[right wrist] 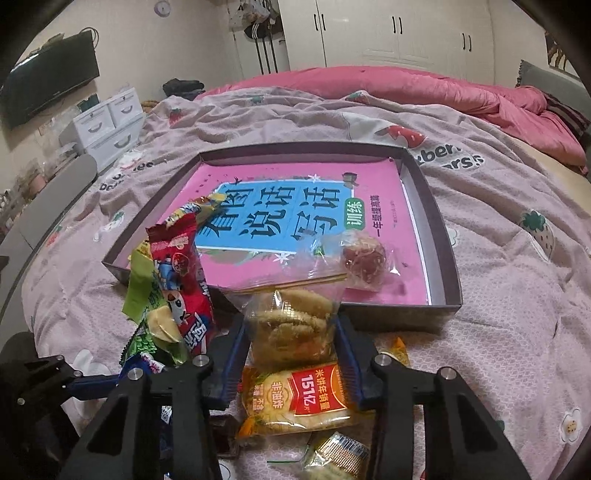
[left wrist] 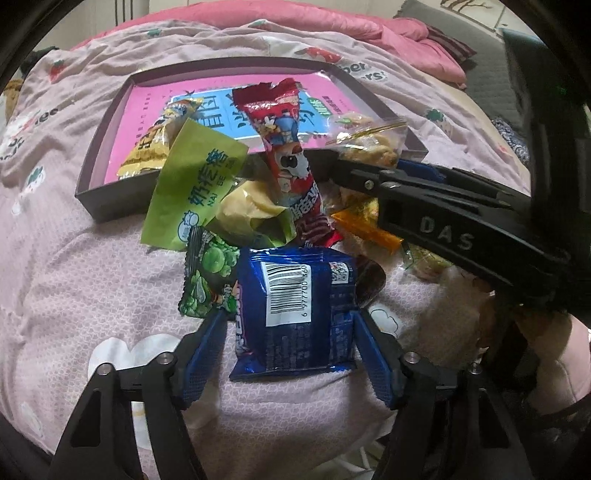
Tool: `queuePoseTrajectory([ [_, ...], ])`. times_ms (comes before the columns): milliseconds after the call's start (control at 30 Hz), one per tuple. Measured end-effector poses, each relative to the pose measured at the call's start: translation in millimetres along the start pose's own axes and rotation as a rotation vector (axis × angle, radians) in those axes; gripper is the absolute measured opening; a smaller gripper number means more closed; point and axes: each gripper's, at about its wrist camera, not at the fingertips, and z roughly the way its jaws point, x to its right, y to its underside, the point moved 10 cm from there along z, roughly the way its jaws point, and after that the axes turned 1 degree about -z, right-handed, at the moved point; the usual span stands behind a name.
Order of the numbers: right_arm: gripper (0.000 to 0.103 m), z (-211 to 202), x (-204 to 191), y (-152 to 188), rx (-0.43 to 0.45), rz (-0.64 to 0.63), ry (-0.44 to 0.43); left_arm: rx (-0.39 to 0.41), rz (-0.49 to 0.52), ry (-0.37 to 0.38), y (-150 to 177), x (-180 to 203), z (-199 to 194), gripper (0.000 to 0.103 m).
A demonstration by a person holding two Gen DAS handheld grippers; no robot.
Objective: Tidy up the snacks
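Snack sorting on a bed: the left hand-held gripper (left wrist: 291,317) pinches a blue barcoded packet (left wrist: 295,310) between its pads, while the right hand-held gripper (right wrist: 291,332) clamps a clear bag of golden pastries (right wrist: 291,325) just before the shallow tray (right wrist: 447,236). Each should probably lift clear of the loose pile before crossing the tray's near wall, lest neighbouring wrappers drag along.

Wall TV (right wrist: 50,92), white drawers (right wrist: 107,123), wardrobe (right wrist: 399,33).

bed (right wrist: 517,332) with pink strawberry sheet | on it: dark box (right wrist: 448,258) | pile of snack packs (left wrist: 258,221) | pink blanket (right wrist: 406,88)
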Motion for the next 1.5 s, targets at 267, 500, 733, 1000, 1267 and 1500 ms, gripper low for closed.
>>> queuePoseTrajectory([
  [267, 0.045, -17, 3, -3, 0.048, 0.048, -0.047, -0.014, -0.002, 0.029, 2, 1, -3, 0.057],
  [500, 0.045, -28, 4, -7, 0.079, 0.058, -0.062, 0.031, -0.040, 0.046, -4, -11, -27, 0.056],
  [733, 0.045, -43, 6, -15, 0.127, 0.060, -0.068, 0.124, -0.018, 0.044, -21, -10, -53, 0.056],
  [1000, 0.045, -57, 16, -22, 0.170, 0.097, -0.063, 0.212, -0.014, 0.031, -36, -19, -73, 0.056],
  [1267, 0.045, -68, 23, -30, 0.206, 0.118, -0.050, 0.277, -0.054, -0.001, -55, -44, -88, 0.056],
  [1500, 0.045, -72, 28, -35, 0.227, 0.117, -0.033, 0.326, -0.094, -0.008, -69, -64, -97, 0.056],
])
